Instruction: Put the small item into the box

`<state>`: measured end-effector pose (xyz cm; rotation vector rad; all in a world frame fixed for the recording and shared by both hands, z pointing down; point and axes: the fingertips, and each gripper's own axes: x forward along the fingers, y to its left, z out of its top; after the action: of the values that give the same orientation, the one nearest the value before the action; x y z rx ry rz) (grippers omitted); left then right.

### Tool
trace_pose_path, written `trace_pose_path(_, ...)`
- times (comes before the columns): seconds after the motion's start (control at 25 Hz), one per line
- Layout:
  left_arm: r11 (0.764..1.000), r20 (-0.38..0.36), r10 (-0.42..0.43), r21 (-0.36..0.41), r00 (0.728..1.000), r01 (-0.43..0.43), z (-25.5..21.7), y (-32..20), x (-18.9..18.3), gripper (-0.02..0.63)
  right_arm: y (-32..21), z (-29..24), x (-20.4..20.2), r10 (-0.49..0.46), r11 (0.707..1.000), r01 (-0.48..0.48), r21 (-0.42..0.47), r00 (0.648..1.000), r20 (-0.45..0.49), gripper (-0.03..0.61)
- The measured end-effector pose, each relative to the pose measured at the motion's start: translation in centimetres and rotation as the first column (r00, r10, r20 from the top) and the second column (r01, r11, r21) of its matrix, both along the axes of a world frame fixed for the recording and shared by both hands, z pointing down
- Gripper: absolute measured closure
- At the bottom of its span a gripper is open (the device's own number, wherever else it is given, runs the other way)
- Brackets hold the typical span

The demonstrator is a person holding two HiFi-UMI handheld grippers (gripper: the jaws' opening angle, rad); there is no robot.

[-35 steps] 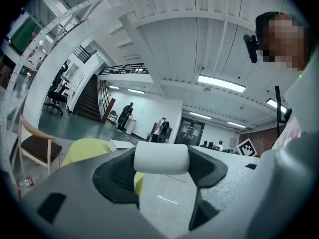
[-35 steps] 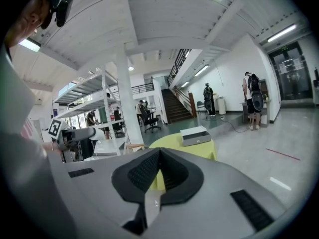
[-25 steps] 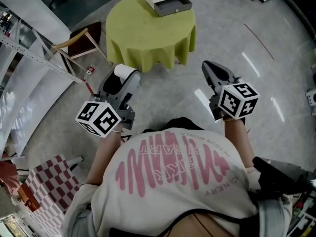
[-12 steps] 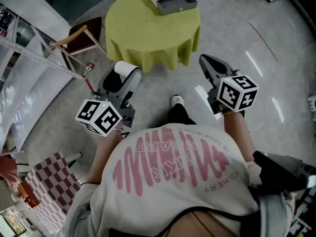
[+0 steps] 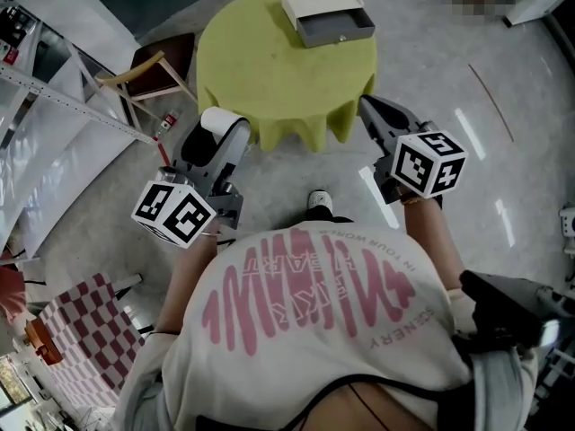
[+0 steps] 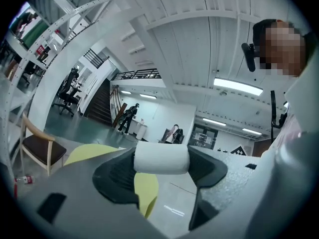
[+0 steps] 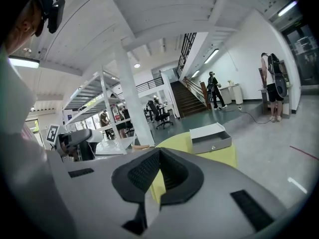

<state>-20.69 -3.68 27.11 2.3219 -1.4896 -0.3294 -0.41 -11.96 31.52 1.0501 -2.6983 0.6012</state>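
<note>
My left claw [image 5: 220, 131] is clamped on the small white roll [image 6: 161, 157]. My right claw [image 7: 158, 153] has its tips touching, with nothing between them. Ahead, the open box [image 5: 328, 14] sits at the far edge of the yellow-green table [image 5: 269, 70].

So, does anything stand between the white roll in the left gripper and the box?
Nothing visible does. The left gripper holds the white roll near the table edge; only bare yellow cloth lies between it and the box.
</note>
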Motion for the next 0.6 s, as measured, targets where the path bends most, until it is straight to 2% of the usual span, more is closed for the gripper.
trace_pose_path(0.16, 1.000, -0.045, -0.008, 0.022, 0.999, 0.009, -0.7, -2.4, 0.0, 0.307, -3.2, -0.4, -0.3, -0.027, 1.000, 0.027, 0.012, 1.000, 0.000, 0.572)
trace_pose_path(0.6, 1.000, -0.036, -0.023, 0.005, 0.999, 0.023, -1.0, -10.0, 1.8, 0.307, -11.9, -1.0, 2.1, -0.010, 1.000, 0.010, 0.002, 0.999, 0.043, 0.572)
